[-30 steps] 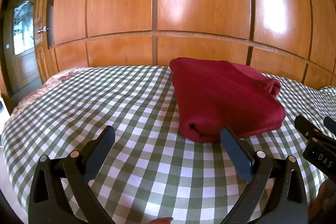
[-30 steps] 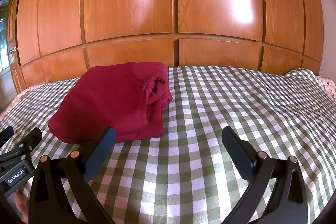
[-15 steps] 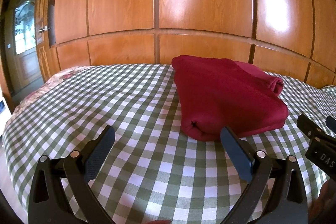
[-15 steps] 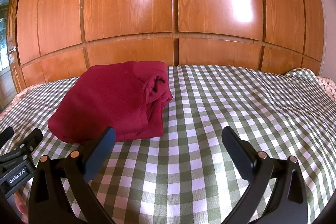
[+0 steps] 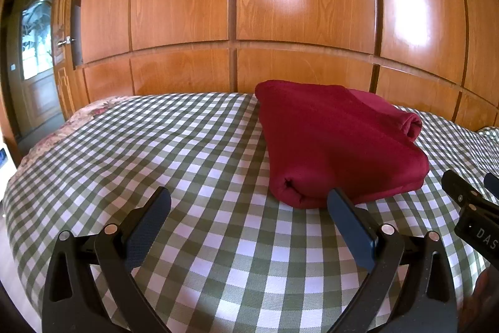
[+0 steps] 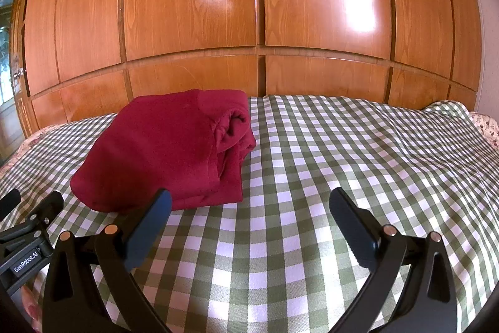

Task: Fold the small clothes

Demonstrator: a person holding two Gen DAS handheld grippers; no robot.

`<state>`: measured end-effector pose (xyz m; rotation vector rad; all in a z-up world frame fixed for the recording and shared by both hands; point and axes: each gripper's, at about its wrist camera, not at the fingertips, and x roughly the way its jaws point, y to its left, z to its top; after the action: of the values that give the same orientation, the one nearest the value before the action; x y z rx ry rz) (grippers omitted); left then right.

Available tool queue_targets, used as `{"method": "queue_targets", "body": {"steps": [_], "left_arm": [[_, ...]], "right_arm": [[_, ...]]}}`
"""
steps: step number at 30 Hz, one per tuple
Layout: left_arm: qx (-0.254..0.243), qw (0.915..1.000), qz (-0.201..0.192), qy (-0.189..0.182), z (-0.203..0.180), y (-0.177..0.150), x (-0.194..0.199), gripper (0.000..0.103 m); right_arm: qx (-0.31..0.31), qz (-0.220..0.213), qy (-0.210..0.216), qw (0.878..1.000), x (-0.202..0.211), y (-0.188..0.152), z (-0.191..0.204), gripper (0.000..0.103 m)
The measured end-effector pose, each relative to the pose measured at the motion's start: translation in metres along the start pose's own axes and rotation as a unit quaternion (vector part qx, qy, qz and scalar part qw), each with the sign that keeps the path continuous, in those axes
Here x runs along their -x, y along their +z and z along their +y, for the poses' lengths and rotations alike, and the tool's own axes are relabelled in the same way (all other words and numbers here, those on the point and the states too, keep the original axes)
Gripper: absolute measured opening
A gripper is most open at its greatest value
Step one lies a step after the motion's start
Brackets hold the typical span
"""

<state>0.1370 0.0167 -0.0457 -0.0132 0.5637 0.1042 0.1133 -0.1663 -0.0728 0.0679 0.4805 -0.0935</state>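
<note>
Door (image 5: 37,52): far left of the left wrist view, glass pane in its upper part, handle at its right edge.
Wardrobe (image 5: 280,5): glossy orange-brown wood panels across the whole background, with bright light patches on them.
Bed cover (image 5: 187,145): green-and-white check, lightly rippled, spread over the bed; a floral edge shows at the far left corner.
Left gripper (image 5: 249,208): fingers spread wide, nothing between them, held low over the check cover; its right fingertip overlaps the near edge of the garment in the left wrist view, contact cannot be told.
Red garment (image 5: 336,139): thick dark red fleece, folded into a compact bundle, lying on the cover near the wardrobe side; rolled edge faces right.
Garment from the right wrist view (image 6: 162,145): sits left of centre, stacked layers showing on its right side.
Right gripper (image 6: 249,208): fingers spread wide, holding nothing, above bare cover just right of the garment; its left fingertip overlaps the bundle's near edge.
</note>
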Motion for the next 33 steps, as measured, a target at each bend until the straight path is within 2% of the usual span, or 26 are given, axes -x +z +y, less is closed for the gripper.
{"method": "queue_targets", "body": {"steps": [33], "left_arm": [[0.003,0.9998,0.018,0.001,0.0048,-0.0014,-0.0090,0.100]], "right_arm": [[0.001,0.004,0.001,1.000,-0.0016,-0.0031,-0.0004,0.101]]}}
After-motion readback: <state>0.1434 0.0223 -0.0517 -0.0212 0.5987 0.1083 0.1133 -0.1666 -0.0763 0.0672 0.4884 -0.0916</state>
